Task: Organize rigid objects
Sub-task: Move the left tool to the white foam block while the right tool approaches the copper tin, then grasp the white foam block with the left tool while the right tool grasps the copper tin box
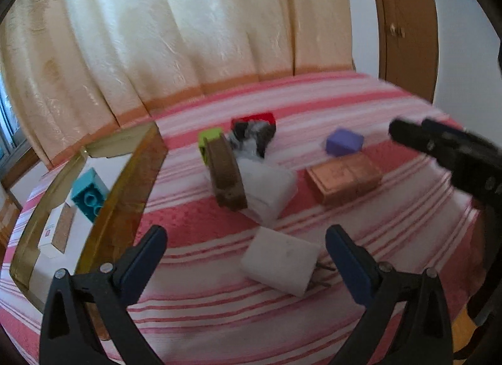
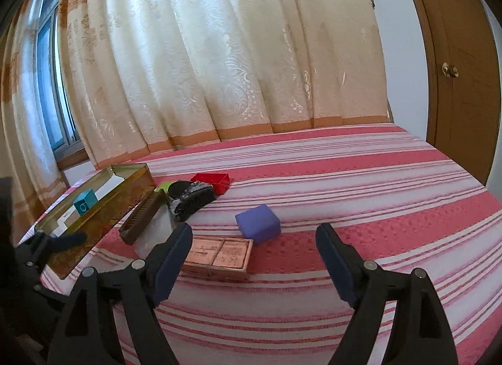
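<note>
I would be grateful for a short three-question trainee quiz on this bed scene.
1. True or false: the teal brick lies inside the gold tin.
2. Which thing lies nearest the left gripper? A) purple box B) white charger C) red box
3. Fill in: the right gripper holds ____.

Key: 1 true; 2 B; 3 nothing, since its jaws stand open with only the striped bedspread, the purple box and the copper box beyond them.

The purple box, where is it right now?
The purple box sits on the striped bedspread, just behind the copper-coloured box, right of centre in the left wrist view.
</note>
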